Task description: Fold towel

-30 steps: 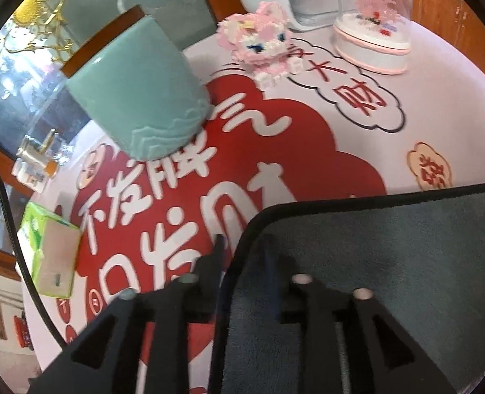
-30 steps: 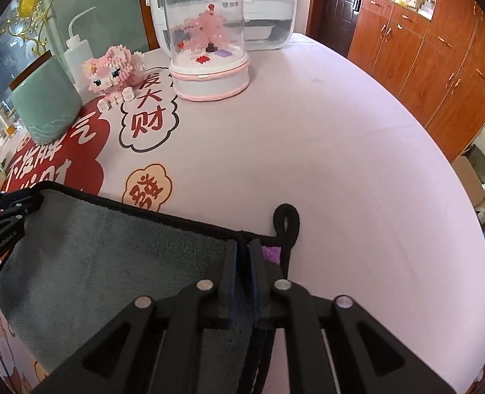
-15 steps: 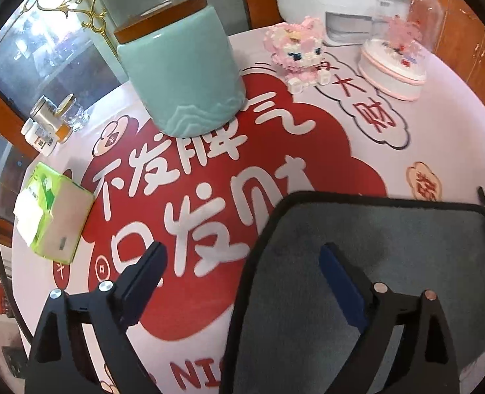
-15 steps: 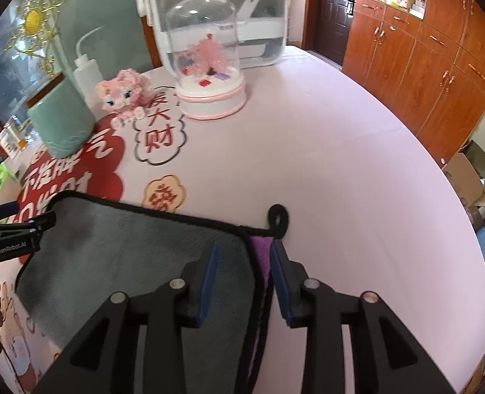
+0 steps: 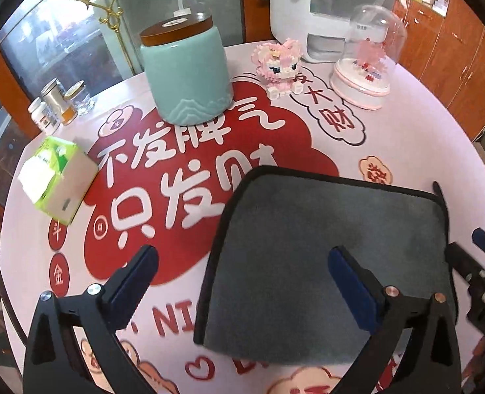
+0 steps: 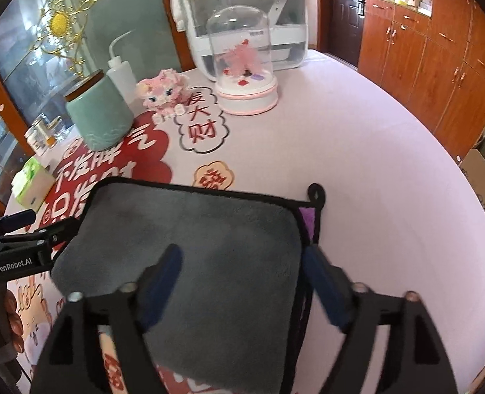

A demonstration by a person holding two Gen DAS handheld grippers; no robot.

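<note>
A grey towel (image 5: 324, 249) with black edging lies folded flat on the pink printed tablecloth; it also shows in the right wrist view (image 6: 209, 246), with a black hanging loop (image 6: 316, 193) and a purple patch at its far right corner. My left gripper (image 5: 242, 279) is open wide above the towel's left edge, holding nothing. My right gripper (image 6: 242, 279) is open above the towel's right part, holding nothing. The right gripper shows at the right edge of the left wrist view (image 5: 482, 272); the left gripper shows at the left edge of the right wrist view (image 6: 19, 243).
Behind the towel stand a teal jar with a wooden lid (image 5: 186, 75), a pink block figure (image 5: 278, 65), a glass dome on a pink base (image 5: 367, 62) and a white appliance (image 5: 328, 10). A green tissue box (image 5: 55, 180) and small jars (image 5: 58, 105) are at the left.
Both grippers let go of the towel's corners, opened wide and drew back and up. The towel now lies flat, folded over.
</note>
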